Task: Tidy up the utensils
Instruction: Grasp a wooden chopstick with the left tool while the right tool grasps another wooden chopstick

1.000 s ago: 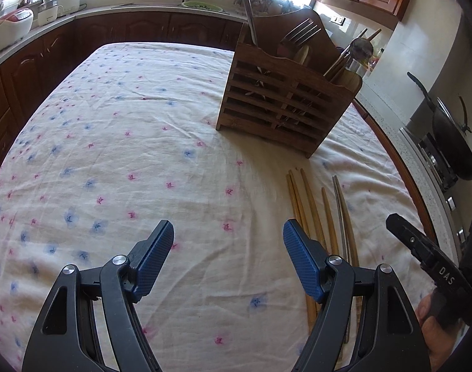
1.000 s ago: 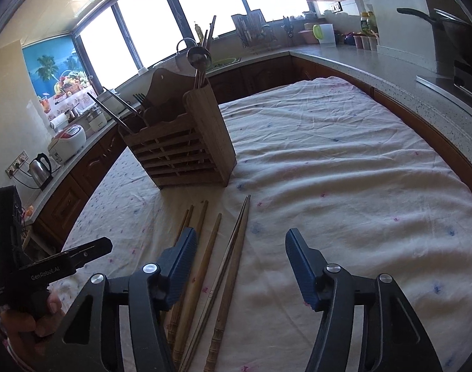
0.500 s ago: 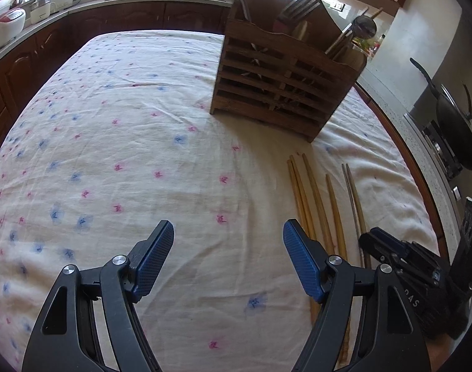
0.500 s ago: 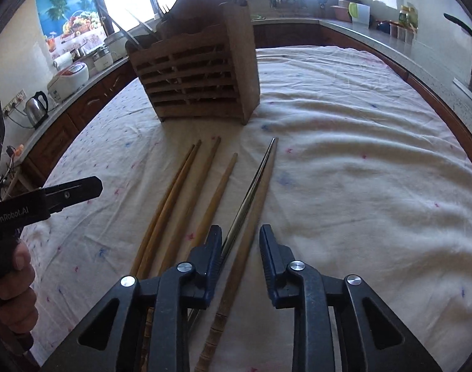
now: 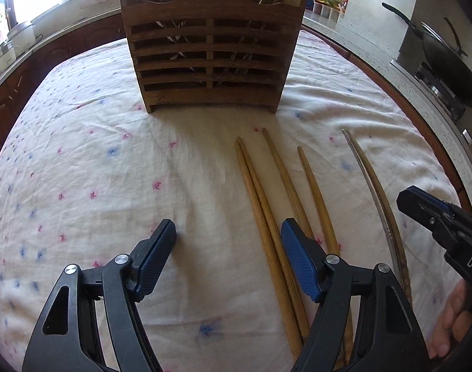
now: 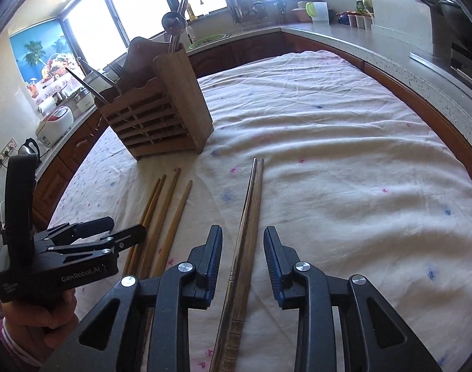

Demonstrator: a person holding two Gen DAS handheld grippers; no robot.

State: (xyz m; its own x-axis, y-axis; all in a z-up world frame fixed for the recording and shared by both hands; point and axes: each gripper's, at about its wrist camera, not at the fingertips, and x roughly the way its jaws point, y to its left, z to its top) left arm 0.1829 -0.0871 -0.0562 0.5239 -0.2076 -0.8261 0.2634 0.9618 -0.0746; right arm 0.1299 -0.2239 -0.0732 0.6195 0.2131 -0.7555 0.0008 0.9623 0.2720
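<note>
A slatted wooden utensil holder [image 5: 209, 49] stands on the flowered tablecloth, with forks and spoons in it; it also shows in the right wrist view [image 6: 161, 114]. Several wooden chopsticks [image 5: 267, 217] lie in front of it, and a darker pair [image 5: 375, 189] lies further right. My left gripper [image 5: 228, 245] is open, low over the cloth, its right finger over the wooden chopsticks. My right gripper [image 6: 242, 245] is open and straddles the dark pair [image 6: 246, 223] without touching it. The left gripper [image 6: 90, 241] shows in the right wrist view.
The table's right edge [image 5: 422, 130] borders a stone counter with a black wok [image 5: 447, 59] on a stove. A rice cooker [image 6: 54, 124] and kettle [image 6: 31, 147] stand on the left counter. Jars [image 6: 360, 20] and a dish rack [image 6: 248, 3] line the far counter.
My right gripper, nearly closed half a second ago, has opened wider around the dark pair. My left gripper has moved toward the holder and over the wooden chopsticks.
</note>
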